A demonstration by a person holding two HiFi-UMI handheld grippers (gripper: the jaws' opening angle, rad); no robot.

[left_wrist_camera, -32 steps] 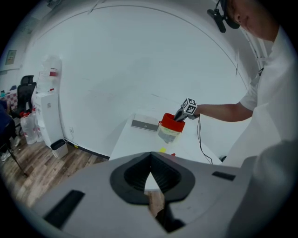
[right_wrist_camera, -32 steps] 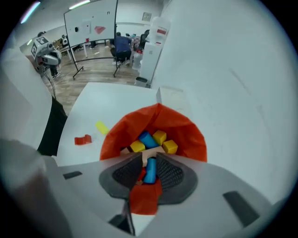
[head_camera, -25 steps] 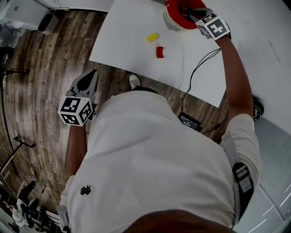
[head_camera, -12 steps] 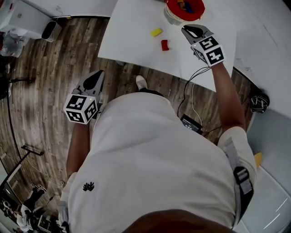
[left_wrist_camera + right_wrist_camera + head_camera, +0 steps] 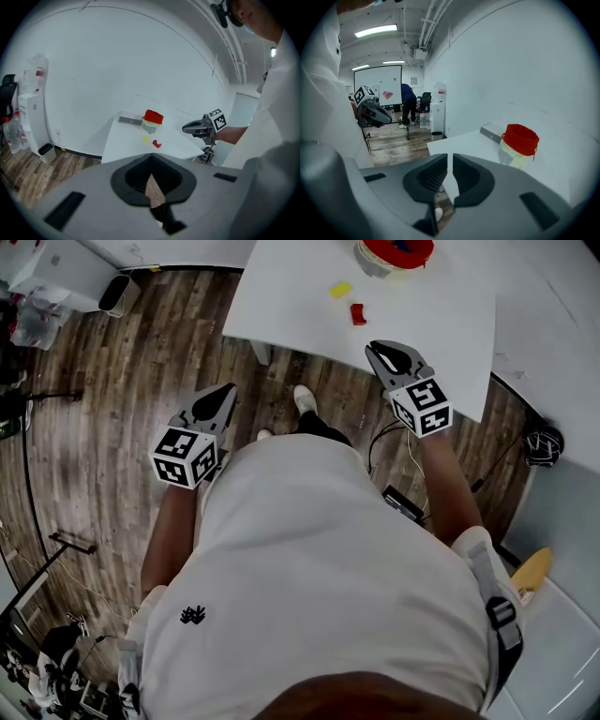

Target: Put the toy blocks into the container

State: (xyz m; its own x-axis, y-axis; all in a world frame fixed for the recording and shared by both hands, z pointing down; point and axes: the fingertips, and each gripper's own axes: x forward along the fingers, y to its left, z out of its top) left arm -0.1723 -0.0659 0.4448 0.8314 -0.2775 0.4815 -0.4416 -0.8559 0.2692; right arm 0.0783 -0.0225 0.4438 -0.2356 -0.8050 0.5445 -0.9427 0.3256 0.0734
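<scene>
- Back from the container [image 5: 394, 254] to the worktop's [image 5: 281, 306] near edge, the right hand-held gripper's [image 5: 382, 354] jaws, just closing, are nearly together and empty.
- Yellow block [image 5: 340, 289] and red block [image 5: 358, 314] lie near the far edge: likely light and rigid; pinch the flat sides.

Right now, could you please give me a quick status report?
Left gripper shut, empty. Right gripper jaws just closing, nothing between them. Yellow block and red block loose on table, outside container. Nothing in the way.
</scene>
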